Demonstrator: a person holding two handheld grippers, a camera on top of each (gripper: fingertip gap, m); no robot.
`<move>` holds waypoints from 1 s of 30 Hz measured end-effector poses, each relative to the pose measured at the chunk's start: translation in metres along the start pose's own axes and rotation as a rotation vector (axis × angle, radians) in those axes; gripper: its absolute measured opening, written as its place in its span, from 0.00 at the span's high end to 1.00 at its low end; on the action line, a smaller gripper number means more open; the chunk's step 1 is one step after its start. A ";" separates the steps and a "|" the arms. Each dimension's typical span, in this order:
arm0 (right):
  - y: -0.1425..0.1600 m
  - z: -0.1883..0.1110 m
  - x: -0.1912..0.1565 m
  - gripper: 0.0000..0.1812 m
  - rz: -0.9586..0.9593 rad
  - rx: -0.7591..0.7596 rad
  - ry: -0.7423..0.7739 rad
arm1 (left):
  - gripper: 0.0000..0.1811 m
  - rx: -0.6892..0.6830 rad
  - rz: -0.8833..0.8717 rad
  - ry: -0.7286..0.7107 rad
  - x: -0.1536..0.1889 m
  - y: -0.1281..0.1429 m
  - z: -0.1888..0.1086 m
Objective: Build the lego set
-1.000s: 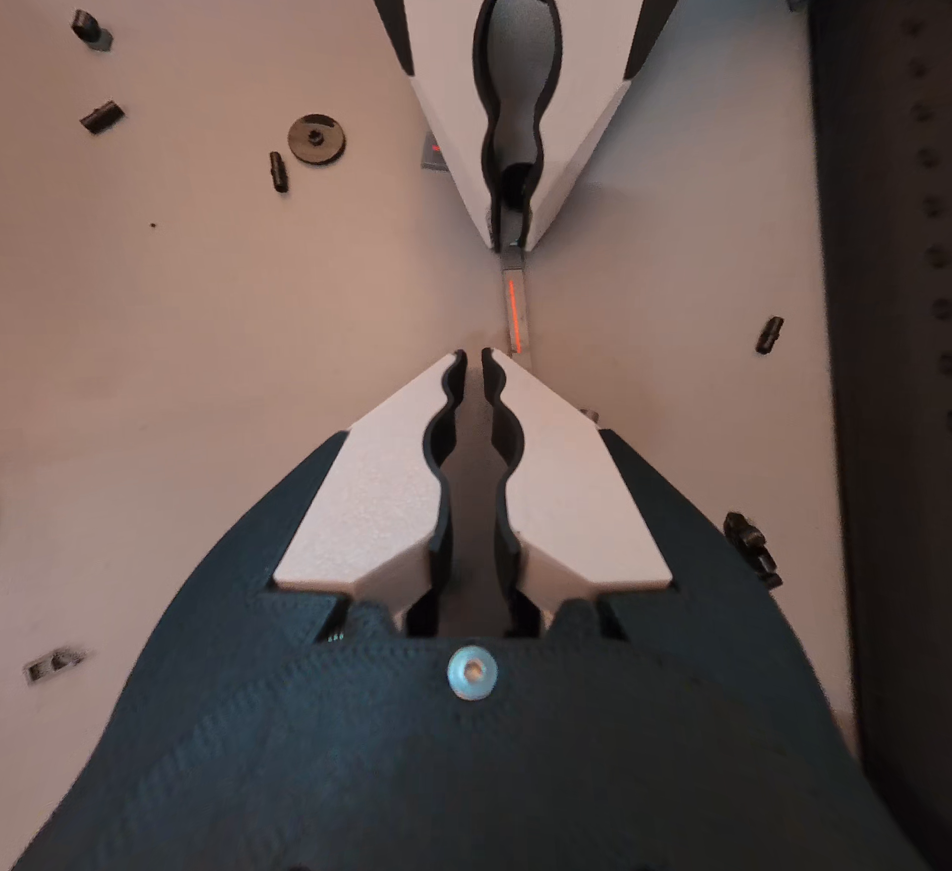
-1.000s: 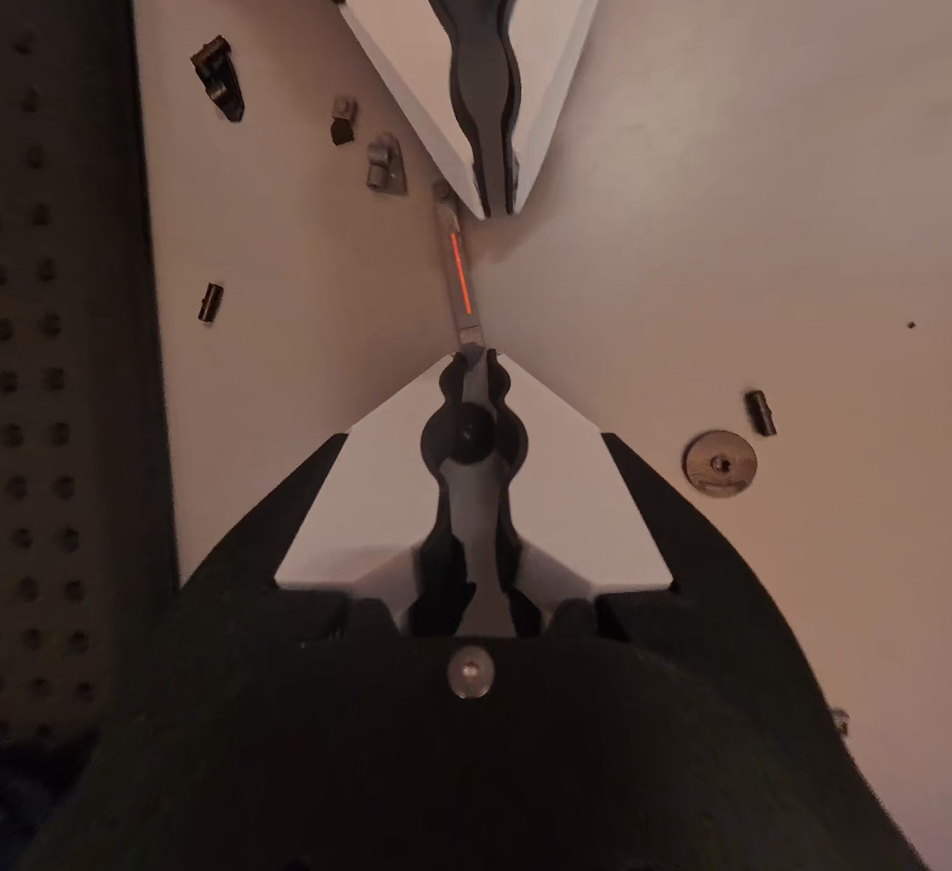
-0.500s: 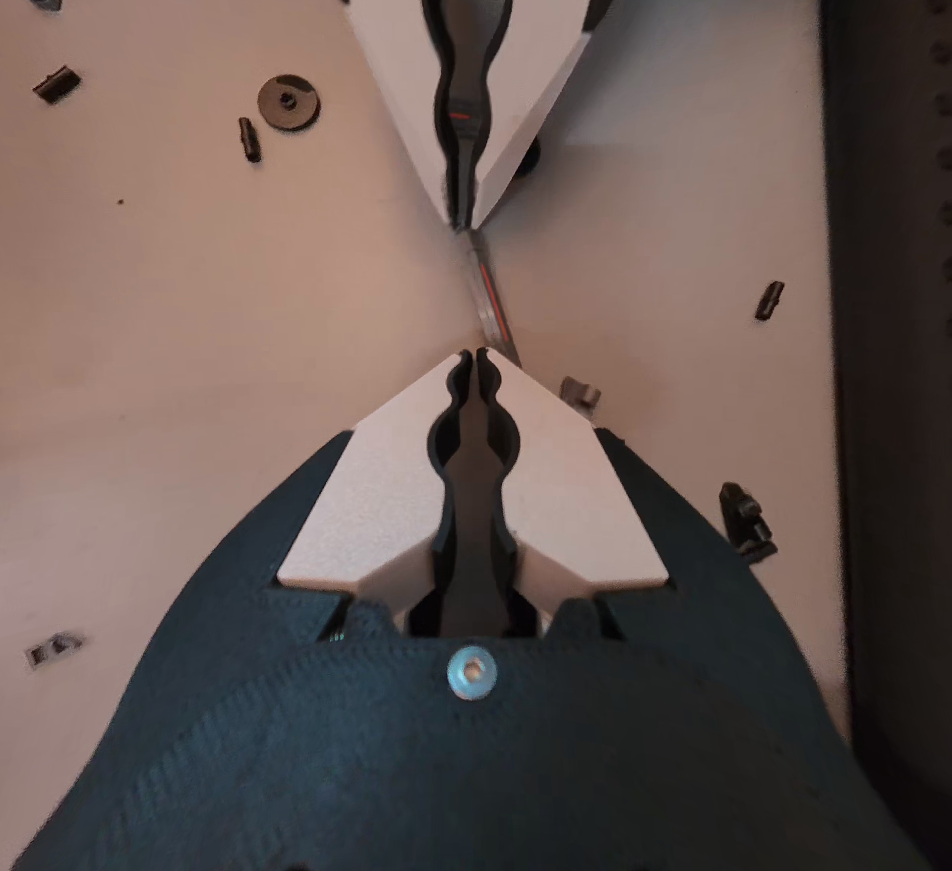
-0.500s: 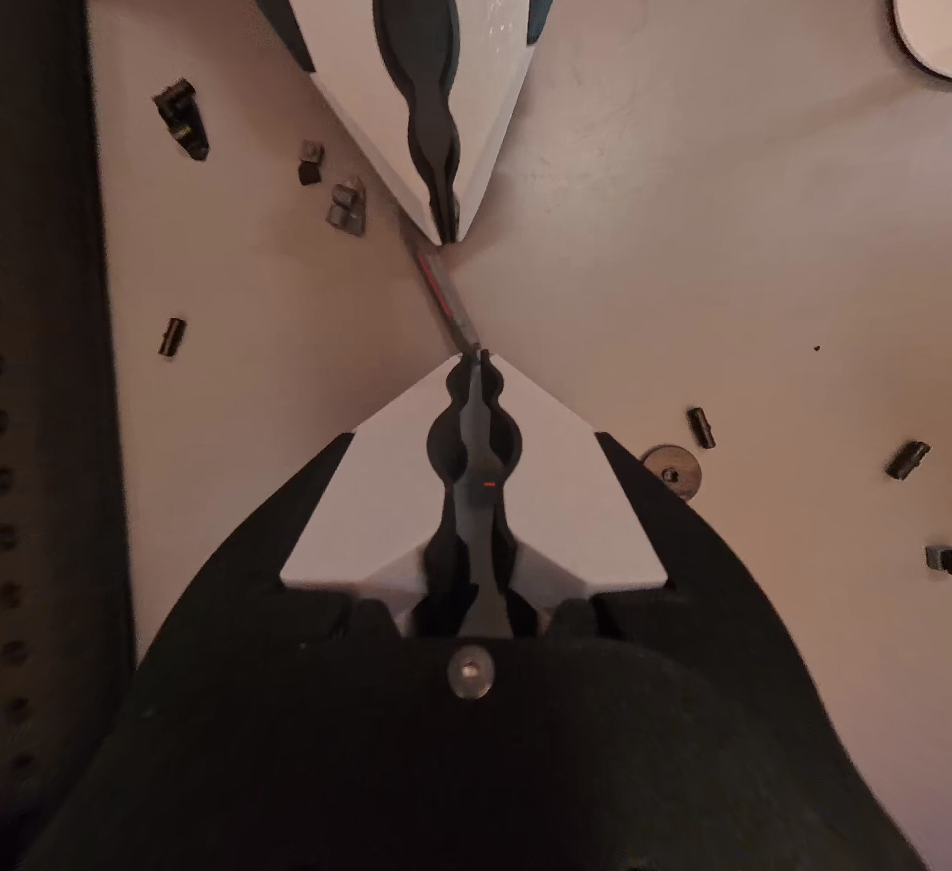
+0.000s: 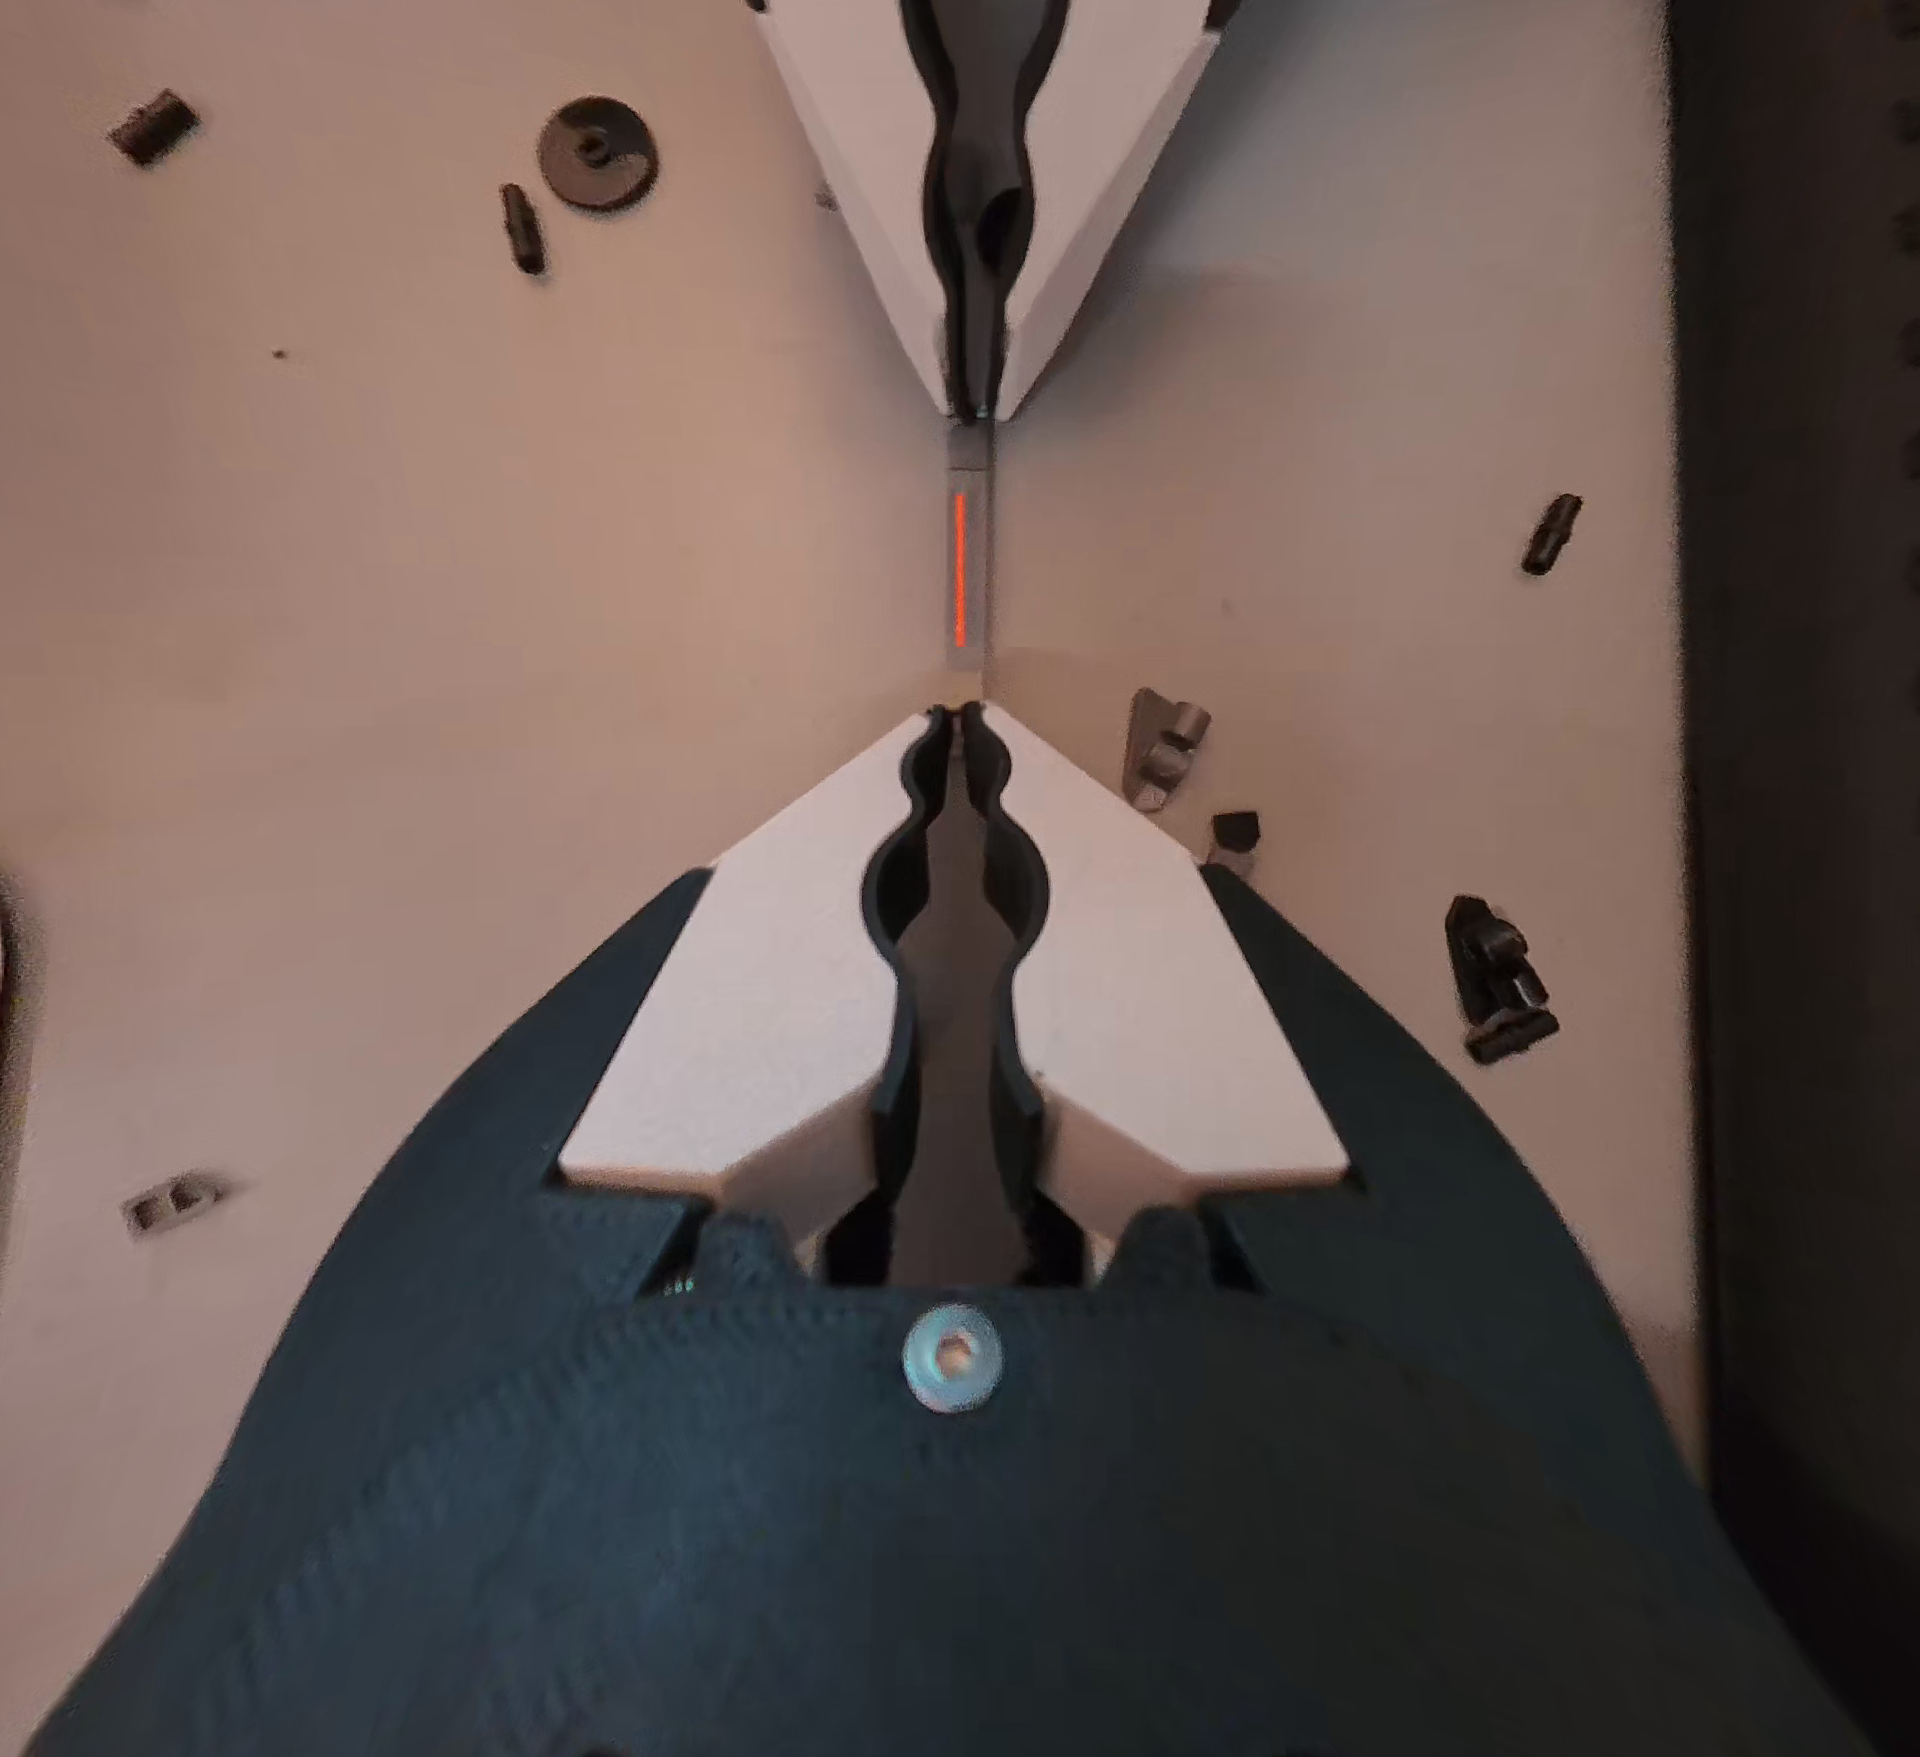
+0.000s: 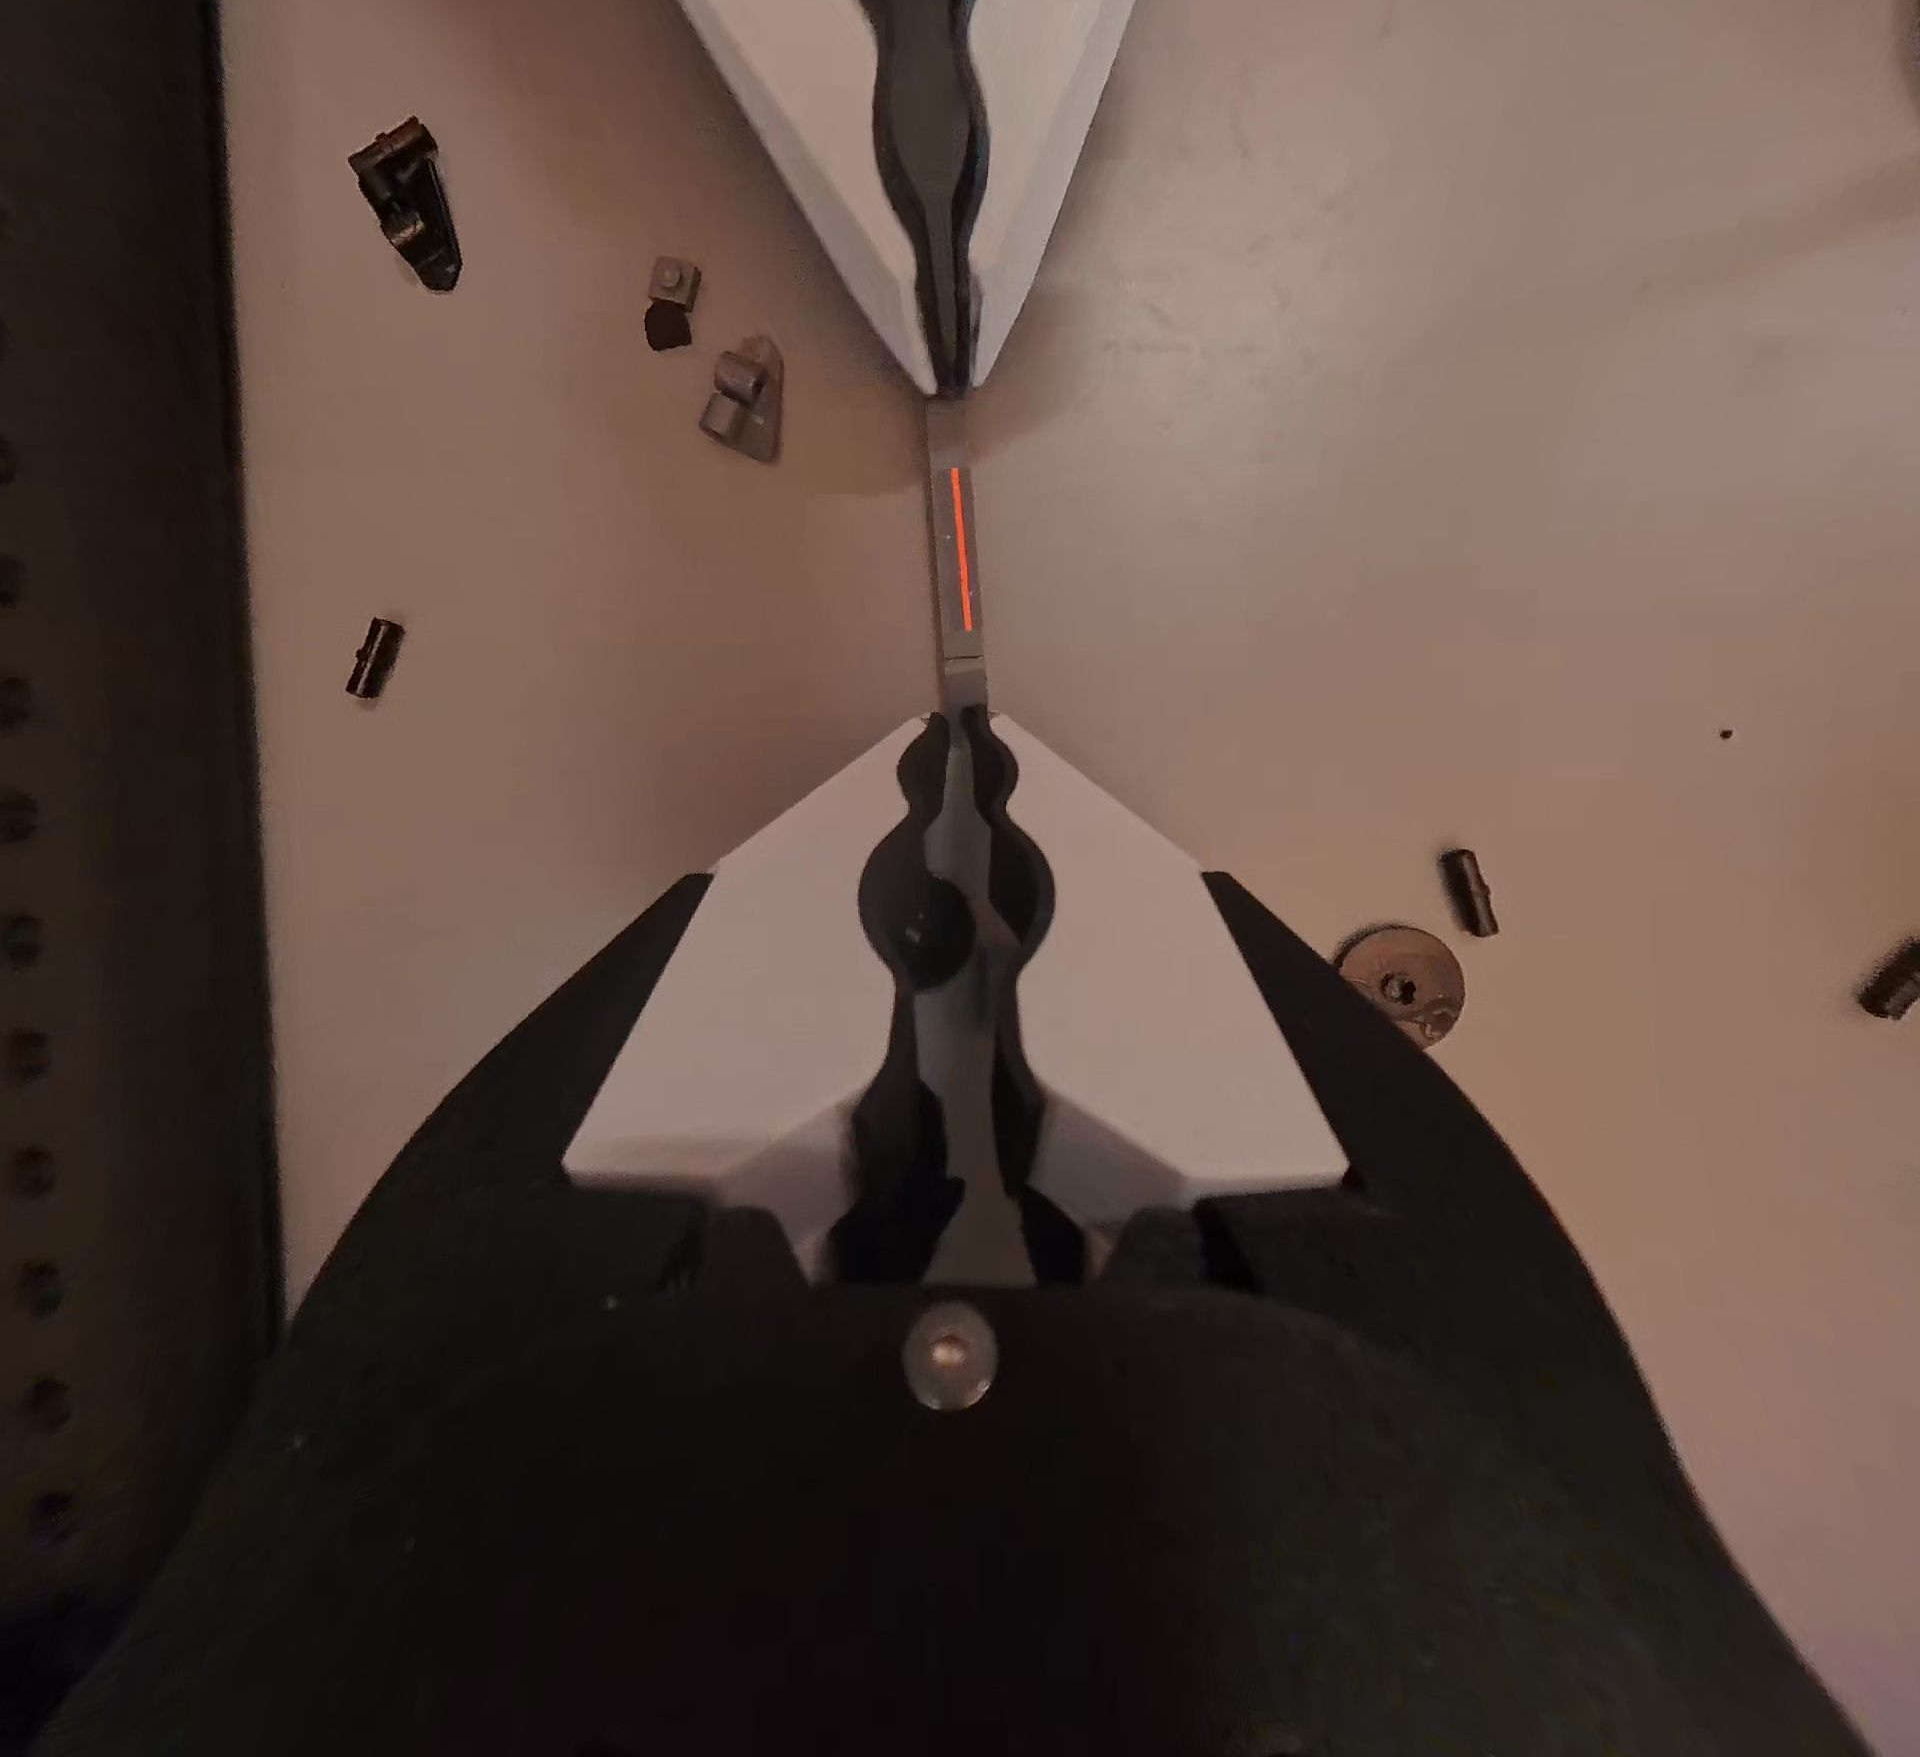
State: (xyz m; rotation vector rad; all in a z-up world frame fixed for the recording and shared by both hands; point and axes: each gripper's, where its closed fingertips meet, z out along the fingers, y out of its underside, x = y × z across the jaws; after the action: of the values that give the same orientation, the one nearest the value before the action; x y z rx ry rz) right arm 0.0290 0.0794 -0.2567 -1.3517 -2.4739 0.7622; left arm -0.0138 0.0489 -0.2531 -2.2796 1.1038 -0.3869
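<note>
The pale table (image 5: 416, 564) carries the whole job, with a dark perforated mat (image 5: 1808, 772) along its edge, out of the way of the work. Loose parts are spread well apart on the table, likely so each can be picked singly: a round black disc (image 5: 597, 152), a black hinged piece (image 5: 1496, 978), a grey bracket (image 5: 1162, 746) and small black pins (image 5: 1551, 533).

The two grippers face each other tip to tip. The right gripper (image 6: 958, 718) has its fingers pressed together on one end of a thin grey bar with an orange stripe (image 6: 958, 554), which runs back between the fingers; this looks like the firm hold that keeps the bar off the table. The left gripper (image 5: 956, 708) is closed to a narrow slit at the bar's other end. Whether it actually pinches that end cannot be told; its tips sit at or just short of it. Holding both ends would steady so thin a piece for alignment before joining it
</note>
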 end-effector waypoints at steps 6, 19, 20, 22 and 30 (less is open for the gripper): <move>-0.001 0.000 0.010 0.98 -0.013 -0.004 0.069 | 1.00 0.019 0.009 0.030 0.006 -0.006 0.005; 0.000 -0.009 0.019 1.00 0.038 0.030 0.085 | 0.99 0.017 0.023 0.056 0.014 -0.010 0.015; 0.001 -0.004 0.019 1.00 0.025 0.013 0.090 | 1.00 0.028 0.028 0.062 0.016 -0.014 0.018; -0.002 0.003 0.016 1.00 0.004 0.008 0.082 | 1.00 0.029 0.042 0.063 0.019 -0.018 0.021; -0.006 -0.068 0.070 1.00 0.125 0.205 0.349 | 0.99 0.065 0.010 -0.011 0.002 -0.020 0.012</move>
State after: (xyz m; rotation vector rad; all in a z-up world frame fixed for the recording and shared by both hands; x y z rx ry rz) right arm 0.0153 0.1575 -0.1998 -1.4327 -2.0041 0.7120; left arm 0.0053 0.0619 -0.2506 -2.2164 1.0808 -0.3997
